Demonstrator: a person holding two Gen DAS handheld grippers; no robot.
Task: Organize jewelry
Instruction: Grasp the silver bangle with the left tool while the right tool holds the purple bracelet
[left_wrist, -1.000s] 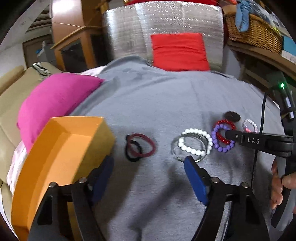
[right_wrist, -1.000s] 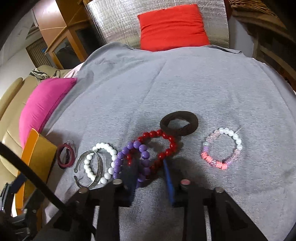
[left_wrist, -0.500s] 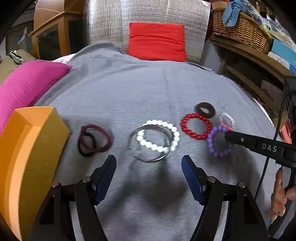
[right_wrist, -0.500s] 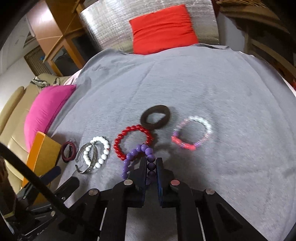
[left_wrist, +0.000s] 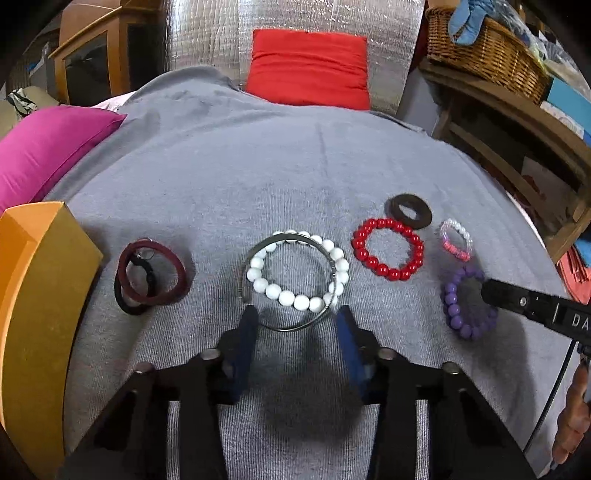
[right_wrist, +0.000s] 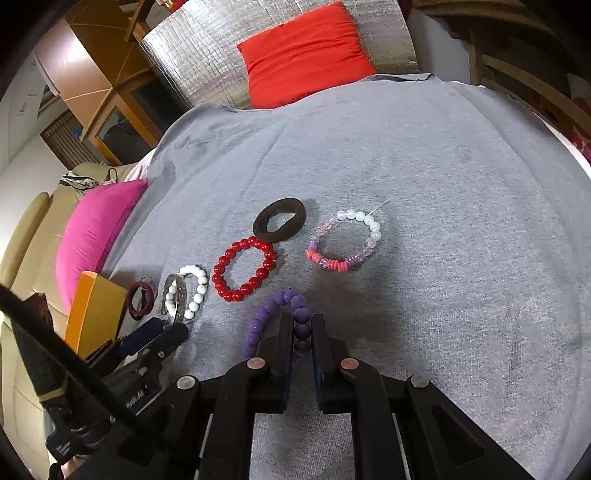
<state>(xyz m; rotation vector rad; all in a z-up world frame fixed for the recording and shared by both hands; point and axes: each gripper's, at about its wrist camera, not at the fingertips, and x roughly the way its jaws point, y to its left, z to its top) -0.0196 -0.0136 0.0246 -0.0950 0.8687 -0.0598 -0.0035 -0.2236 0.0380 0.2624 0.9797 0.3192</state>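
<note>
Our right gripper (right_wrist: 302, 328) is pinching the purple bead bracelet (right_wrist: 275, 314) on the grey cloth (right_wrist: 424, 166), just near of the red bracelet (right_wrist: 243, 269). Our left gripper (left_wrist: 295, 321) is spread wide, fingers (left_wrist: 245, 332) flanking the white bead bracelet (left_wrist: 295, 295) and metal bangle (left_wrist: 255, 254). The orange box (left_wrist: 33, 295) sits left.

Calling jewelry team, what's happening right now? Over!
Right tool shut on purple bead bracelet. Left tool open around white bead bracelet and metal bangle. Orange box at left, path unblocked.
</note>
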